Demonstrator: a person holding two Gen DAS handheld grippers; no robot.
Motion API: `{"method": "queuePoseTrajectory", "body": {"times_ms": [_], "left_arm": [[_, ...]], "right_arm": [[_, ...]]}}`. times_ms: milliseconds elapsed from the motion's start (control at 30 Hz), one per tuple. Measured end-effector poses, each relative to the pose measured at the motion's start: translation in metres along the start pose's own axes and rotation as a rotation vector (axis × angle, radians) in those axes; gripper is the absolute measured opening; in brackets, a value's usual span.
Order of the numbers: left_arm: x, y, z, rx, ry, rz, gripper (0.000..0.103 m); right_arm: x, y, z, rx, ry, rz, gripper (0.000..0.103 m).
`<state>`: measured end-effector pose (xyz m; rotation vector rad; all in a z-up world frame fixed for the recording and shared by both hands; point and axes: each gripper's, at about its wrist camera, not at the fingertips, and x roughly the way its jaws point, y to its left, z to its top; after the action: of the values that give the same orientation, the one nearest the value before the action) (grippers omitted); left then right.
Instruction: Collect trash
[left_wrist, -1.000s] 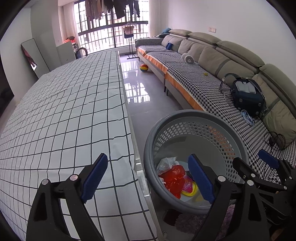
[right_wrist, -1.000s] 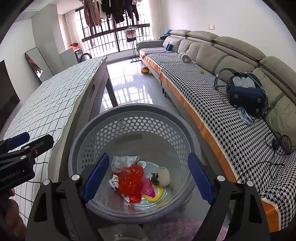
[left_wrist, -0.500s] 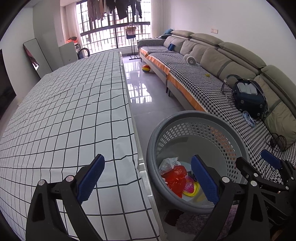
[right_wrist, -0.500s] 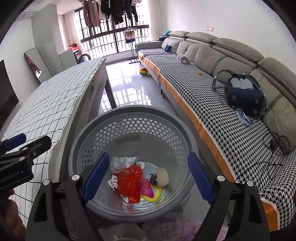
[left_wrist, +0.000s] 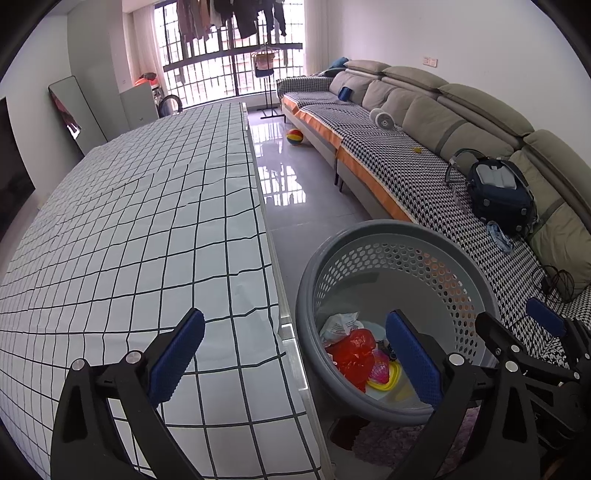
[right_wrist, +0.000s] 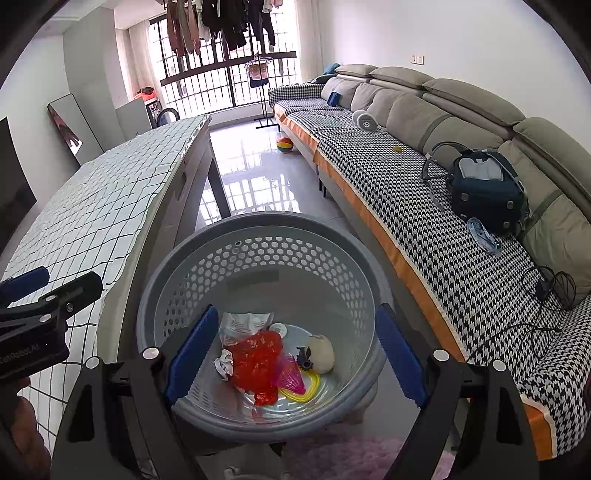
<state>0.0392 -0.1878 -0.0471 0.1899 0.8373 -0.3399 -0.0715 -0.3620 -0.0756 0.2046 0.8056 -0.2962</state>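
Note:
A grey perforated basket (right_wrist: 258, 221) stands on the floor between the table and the sofa. It holds trash: a red crumpled plastic piece (right_wrist: 258, 354), a white wrapper (right_wrist: 243, 325), a pink and yellow item (right_wrist: 295, 376) and a cream lump (right_wrist: 321, 352). My right gripper (right_wrist: 295, 314) hangs open above the basket with nothing between its blue pads. My left gripper (left_wrist: 295, 321) straddles the table edge and the basket (left_wrist: 369, 229) rim from above; its jaws are opening and hold nothing. The red plastic (left_wrist: 352, 350) also shows in the left wrist view.
A long table with a black-checked white cloth (left_wrist: 129, 240) runs along the left. A sofa (left_wrist: 424, 155) with a houndstooth cover runs along the right, with a dark backpack (left_wrist: 498, 195) and cables on it. A coloured ball (left_wrist: 294, 136) lies on the tiled floor. A purple rug (right_wrist: 351, 454) is under the basket.
The left gripper's jaws have spread wider. The right gripper and the trash in the basket have stayed as they were.

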Motion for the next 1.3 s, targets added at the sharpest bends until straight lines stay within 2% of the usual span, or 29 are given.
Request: {"method": "queuePoseTrajectory", "body": {"times_ms": [433, 1300], "left_arm": [[0.007, -0.006, -0.003, 0.007, 0.030, 0.010, 0.097], [0.006, -0.011, -0.004, 0.029, 0.026, 0.038, 0.097]], "right_arm": [[-0.001, 0.001, 0.000, 0.002, 0.001, 0.000, 0.083], [-0.002, 0.002, -0.001, 0.000, 0.002, 0.001, 0.083]]}}
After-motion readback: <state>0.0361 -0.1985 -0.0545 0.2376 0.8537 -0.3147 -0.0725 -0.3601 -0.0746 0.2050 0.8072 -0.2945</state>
